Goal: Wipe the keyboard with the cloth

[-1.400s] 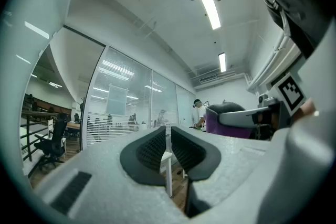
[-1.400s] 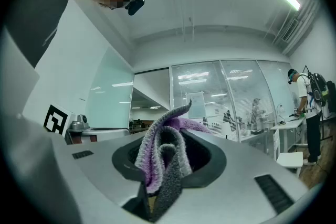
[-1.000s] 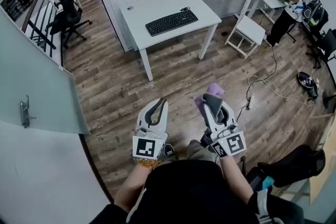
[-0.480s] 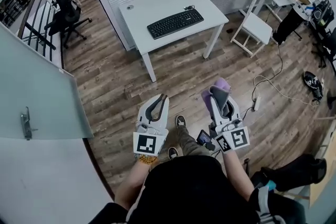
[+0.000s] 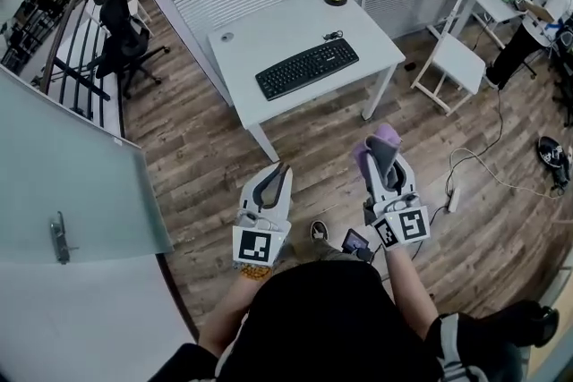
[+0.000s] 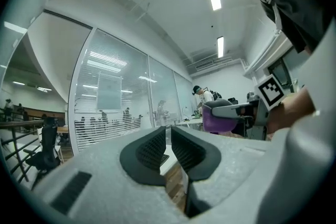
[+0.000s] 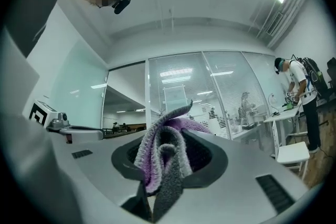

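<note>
Pinching bunched, fuzzy purple-grey cloth (image 7: 164,157) in right gripper (image 5: 385,157) jaws, left gripper (image 6: 169,148) jaws closed, empty; flat black keyboard (image 5: 307,68)

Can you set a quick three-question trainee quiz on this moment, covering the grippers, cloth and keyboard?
1. What does the right gripper hold? A) a mouse B) a purple-and-grey cloth C) nothing
2. True or false: the keyboard lies on the white table, with both grippers well short of it.
3. Fill in: the left gripper holds nothing and its jaws are ____.

Key: 1 B; 2 true; 3 shut.
</note>
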The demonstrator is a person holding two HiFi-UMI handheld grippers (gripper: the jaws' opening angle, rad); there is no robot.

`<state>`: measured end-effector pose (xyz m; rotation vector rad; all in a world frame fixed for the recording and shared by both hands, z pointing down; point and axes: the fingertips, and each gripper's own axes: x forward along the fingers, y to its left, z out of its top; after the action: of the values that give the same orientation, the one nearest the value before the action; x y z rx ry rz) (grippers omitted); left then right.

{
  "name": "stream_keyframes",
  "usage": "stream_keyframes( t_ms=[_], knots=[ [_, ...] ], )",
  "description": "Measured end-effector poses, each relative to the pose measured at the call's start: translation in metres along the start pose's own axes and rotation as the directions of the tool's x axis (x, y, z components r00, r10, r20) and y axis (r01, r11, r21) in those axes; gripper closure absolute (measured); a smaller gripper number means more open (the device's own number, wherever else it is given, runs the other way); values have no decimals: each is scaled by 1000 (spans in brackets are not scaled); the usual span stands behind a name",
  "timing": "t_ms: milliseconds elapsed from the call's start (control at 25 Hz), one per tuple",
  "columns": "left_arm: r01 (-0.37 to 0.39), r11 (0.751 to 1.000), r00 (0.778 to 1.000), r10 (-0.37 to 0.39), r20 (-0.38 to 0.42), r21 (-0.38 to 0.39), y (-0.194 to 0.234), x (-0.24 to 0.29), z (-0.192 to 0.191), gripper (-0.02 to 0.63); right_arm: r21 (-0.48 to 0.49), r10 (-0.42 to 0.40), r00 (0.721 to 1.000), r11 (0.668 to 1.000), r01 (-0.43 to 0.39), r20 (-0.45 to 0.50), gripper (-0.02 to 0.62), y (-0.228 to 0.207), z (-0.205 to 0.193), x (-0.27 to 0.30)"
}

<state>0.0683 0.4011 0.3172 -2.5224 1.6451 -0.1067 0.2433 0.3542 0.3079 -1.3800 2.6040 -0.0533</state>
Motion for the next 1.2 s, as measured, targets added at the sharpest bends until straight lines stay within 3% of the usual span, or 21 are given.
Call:
stream_keyframes(
  t_ms=[520,1200],
  knots=[
    [44,999,997,-45,-63,-15,33,98,-46,561,65,-50,988,996,60,-145,468,-105,-61,83],
    [58,998,992,-56,-112,11,198,244,-137,560,84,-113,954,986,142,-276,466,-211,-136,304]
  ],
)
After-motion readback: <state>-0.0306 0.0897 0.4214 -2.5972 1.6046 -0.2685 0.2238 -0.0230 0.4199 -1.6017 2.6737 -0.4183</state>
